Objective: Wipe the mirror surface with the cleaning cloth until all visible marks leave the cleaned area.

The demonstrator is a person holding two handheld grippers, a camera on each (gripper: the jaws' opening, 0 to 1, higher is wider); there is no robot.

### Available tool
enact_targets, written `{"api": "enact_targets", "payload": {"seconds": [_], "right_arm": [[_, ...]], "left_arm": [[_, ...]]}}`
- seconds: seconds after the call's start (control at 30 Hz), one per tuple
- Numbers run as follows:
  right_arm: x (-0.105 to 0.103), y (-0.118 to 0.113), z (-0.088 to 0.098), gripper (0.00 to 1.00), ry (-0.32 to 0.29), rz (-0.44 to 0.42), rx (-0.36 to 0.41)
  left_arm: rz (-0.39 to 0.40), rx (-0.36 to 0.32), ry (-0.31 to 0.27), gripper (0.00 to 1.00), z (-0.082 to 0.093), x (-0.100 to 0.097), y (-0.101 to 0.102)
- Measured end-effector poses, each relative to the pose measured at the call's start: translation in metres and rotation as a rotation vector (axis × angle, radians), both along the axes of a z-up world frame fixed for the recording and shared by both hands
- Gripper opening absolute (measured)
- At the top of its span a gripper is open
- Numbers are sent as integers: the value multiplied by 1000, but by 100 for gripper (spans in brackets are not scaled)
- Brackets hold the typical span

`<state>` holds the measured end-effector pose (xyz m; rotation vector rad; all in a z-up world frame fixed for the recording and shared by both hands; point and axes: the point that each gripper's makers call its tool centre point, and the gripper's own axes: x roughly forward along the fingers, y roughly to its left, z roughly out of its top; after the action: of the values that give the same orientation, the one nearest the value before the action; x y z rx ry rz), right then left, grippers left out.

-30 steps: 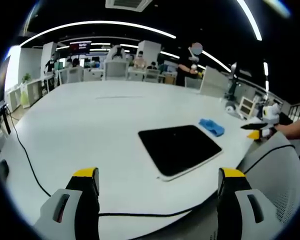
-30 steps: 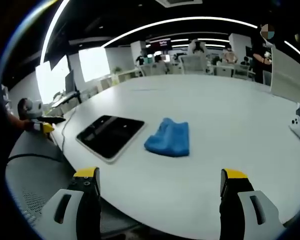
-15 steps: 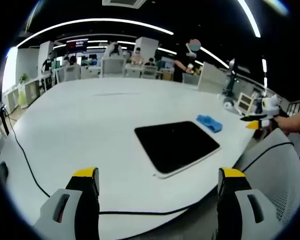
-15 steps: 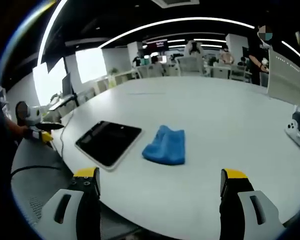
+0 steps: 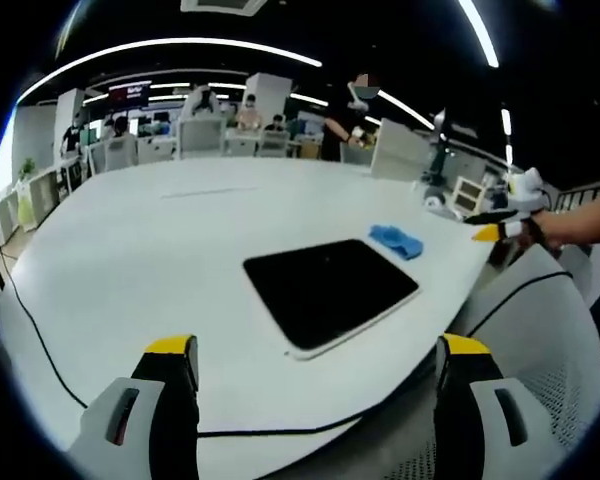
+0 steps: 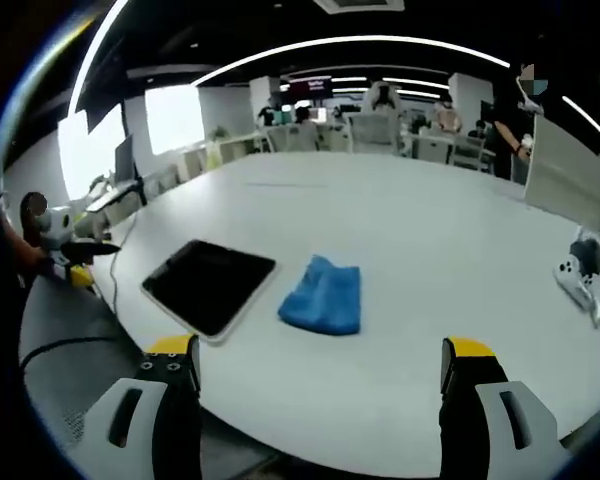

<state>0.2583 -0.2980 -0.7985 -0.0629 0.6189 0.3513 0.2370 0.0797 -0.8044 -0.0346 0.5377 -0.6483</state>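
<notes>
The mirror [image 5: 330, 290], a dark rectangular slab, is lying flat near the edge of the white table [image 5: 160, 240], and the blue cloth [image 6: 322, 296] is sitting crumpled just beside it, apart from it. The left gripper [image 5: 315, 375] is hanging short of the table edge with its jaws spread wide, holding nothing. The right gripper [image 6: 320, 378] is hovering likewise, spread and empty, with the cloth lying ahead between its jaws and the mirror to the cloth's left in the right gripper view.

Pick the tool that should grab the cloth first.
Right. The blue cloth lies just ahead of the open right tool; from the left tool, it sits beyond the mirror.
</notes>
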Motion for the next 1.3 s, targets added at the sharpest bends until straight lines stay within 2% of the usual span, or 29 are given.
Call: {"api": "enact_targets", "payload": {"seconds": [0.03,0.07,0.1,0.13,0.17,0.2,0.23,0.27,0.33,0.4,0.43,0.47,0.5,0.53,0.57,0.6,0.63,0.7,0.73,0.77,0.83,0.93,1.07,1.13,1.2,1.3], "right_arm": [[1,1,-1,100,14,3,24],[4,3,0,100,-2,24,35],[12,0,1,100,-39,41,31],[15,-3,-2,100,-33,30,35],[18,-5,-7,100,-22,25,54],[21,-10,-16,100,-4,16,73],[20,-17,-24,100,43,-24,82],[21,-20,-26,100,82,-50,110],[29,-24,-19,100,33,-13,107],[32,-29,-17,100,32,19,72],[37,-35,-14,100,2,10,46],[41,-44,-10,100,-13,-27,11],[37,-44,-11,98,31,-25,18],[32,-39,-8,96,93,-28,61],[33,-40,-5,95,105,-49,62],[36,-45,-1,95,107,-73,24],[35,-48,2,93,148,-99,-12],[41,-37,14,91,161,-108,36],[47,-34,21,91,147,-149,73],[62,-32,34,89,80,-203,104],[71,-24,43,86,37,-162,97],[77,-11,35,88,87,-106,44],[87,4,43,88,74,-81,49],[87,12,42,88,97,-64,34],[89,19,38,86,104,-39,25],[90,26,18,79,124,-6,-30]], "left_arm": [[11,23,12,99,-4,1,3],[5,19,11,99,-4,1,1],[-5,-29,20,99,-3,-1,-3],[-9,-46,32,99,-3,-2,-4],[2,-23,10,99,-2,0,1],[74,-5,-53,99,6,11,12],[104,-4,-64,99,7,13,16],[121,23,-20,99,-1,10,21],[144,39,21,99,-6,8,23],[118,35,-9,99,-2,10,19],[98,26,-23,99,0,11,15],[97,29,-11,99,-1,9,14],[102,46,20,99,-6,8,16],[100,64,58,99,-12,4,17],[142,55,111,99,-17,4,20],[175,67,134,99,-20,4,27],[181,56,128,99,-17,4,28],[199,-25,134,99,-9,6,23],[193,-39,169,99,-10,4,19],[160,-45,177,99,-9,4,11],[129,-10,90,99,-3,10,7],[134,69,92,99,-10,5,15],[147,70,54,99,-8,2,21],[173,51,47,99,-5,6,23],[173,57,20,99,-3,8,24],[169,48,23,99,-4,7,24]]}}
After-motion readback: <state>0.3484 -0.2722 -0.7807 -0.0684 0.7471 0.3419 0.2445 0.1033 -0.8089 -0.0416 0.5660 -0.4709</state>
